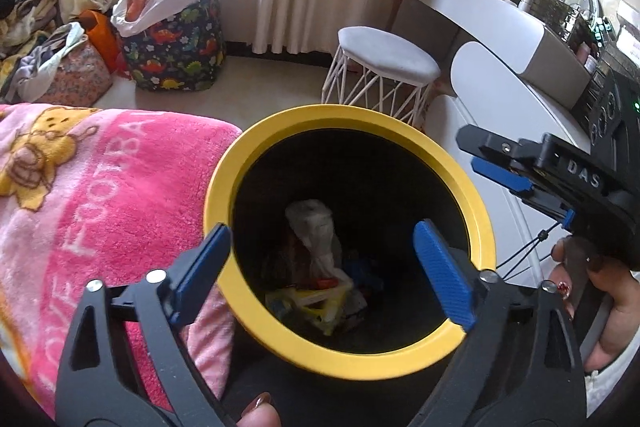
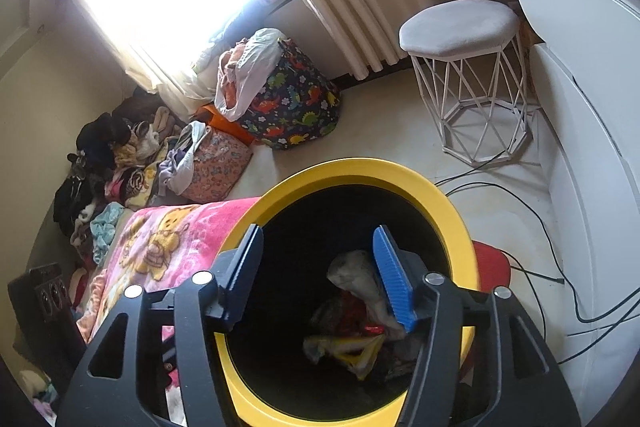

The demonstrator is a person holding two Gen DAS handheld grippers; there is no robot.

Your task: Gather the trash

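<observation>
A black trash bin with a yellow rim (image 1: 224, 179) (image 2: 452, 223) stands right below both grippers. At its bottom lie a crumpled white paper (image 1: 312, 227) (image 2: 356, 275), a yellow wrapper (image 1: 316, 303) (image 2: 356, 347) and other scraps. My left gripper (image 1: 322, 239) hangs over the bin's mouth, jaws wide open with nothing between the blue pads. My right gripper (image 2: 318, 239) is also over the mouth, open and empty. It shows from the side at the right of the left wrist view (image 1: 472, 151), held by a hand (image 1: 600, 307).
A pink blanket (image 1: 100, 187) lies against the bin's left side. A white wire stool (image 1: 384, 63), a dinosaur-print bag (image 1: 176, 47) and piles of clothes (image 2: 120, 163) stand beyond. A white desk (image 1: 480, 11) runs along the right; cables (image 2: 540, 227) cross the floor.
</observation>
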